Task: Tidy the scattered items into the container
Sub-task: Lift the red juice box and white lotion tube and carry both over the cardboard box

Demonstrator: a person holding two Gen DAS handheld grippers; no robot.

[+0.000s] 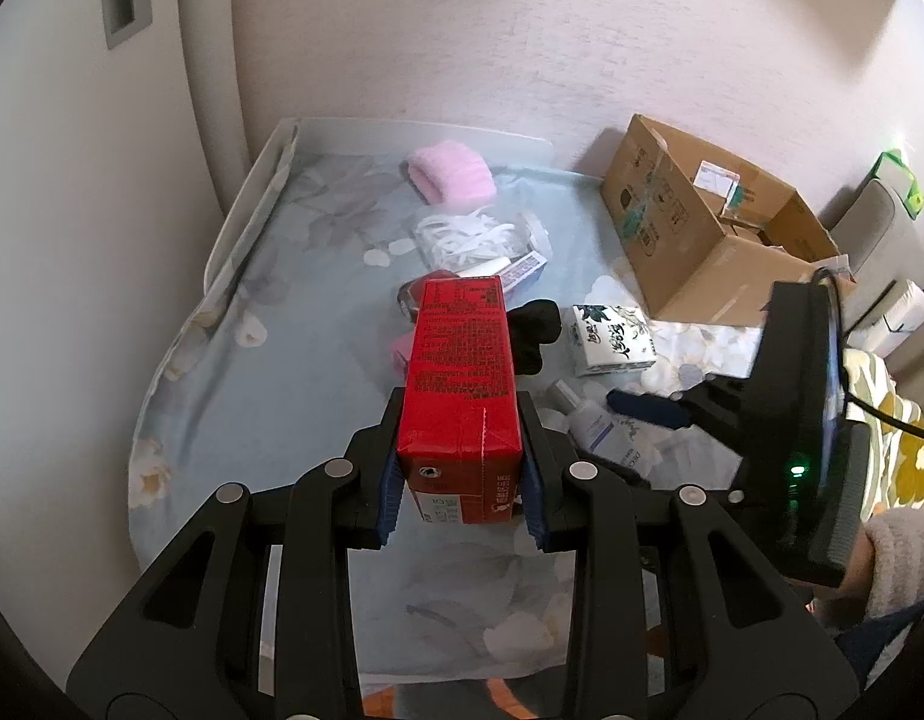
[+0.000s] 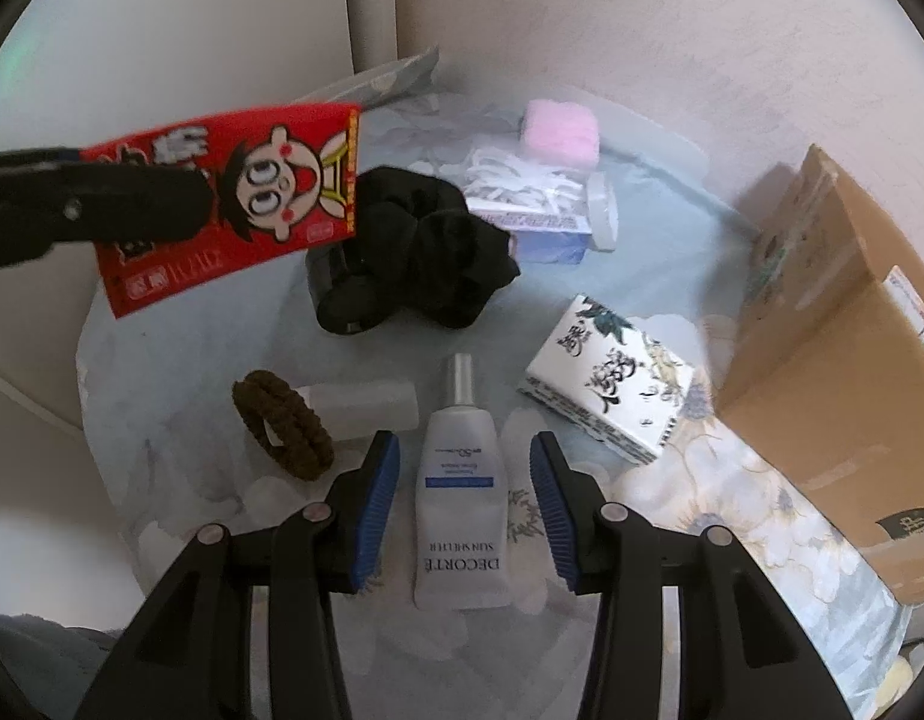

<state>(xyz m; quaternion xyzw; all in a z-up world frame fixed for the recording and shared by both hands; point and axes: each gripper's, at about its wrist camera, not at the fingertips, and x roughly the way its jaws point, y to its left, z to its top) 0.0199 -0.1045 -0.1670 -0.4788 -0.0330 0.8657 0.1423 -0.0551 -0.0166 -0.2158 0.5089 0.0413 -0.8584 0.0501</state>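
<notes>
My left gripper [image 1: 461, 468] is shut on a red drink carton [image 1: 459, 384] and holds it above the table; the carton also shows in the right wrist view [image 2: 234, 198], up at the left. My right gripper [image 2: 462, 486] is open, its jaws on either side of a white sunscreen tube [image 2: 459, 492] that lies on the cloth. The open cardboard box [image 1: 702, 234] stands at the right, also seen in the right wrist view [image 2: 840, 360]. The right gripper shows in the left wrist view [image 1: 654, 411] over the tube [image 1: 600, 426].
On the floral cloth lie a tissue pack [image 2: 612, 378], a black scrunchie [image 2: 414, 252], a brown hair tie [image 2: 282, 426], a clear small bottle [image 2: 366, 402], a pink towel [image 2: 561, 132], white cord [image 2: 516, 180] and a tape roll [image 2: 603, 210]. A wall stands behind.
</notes>
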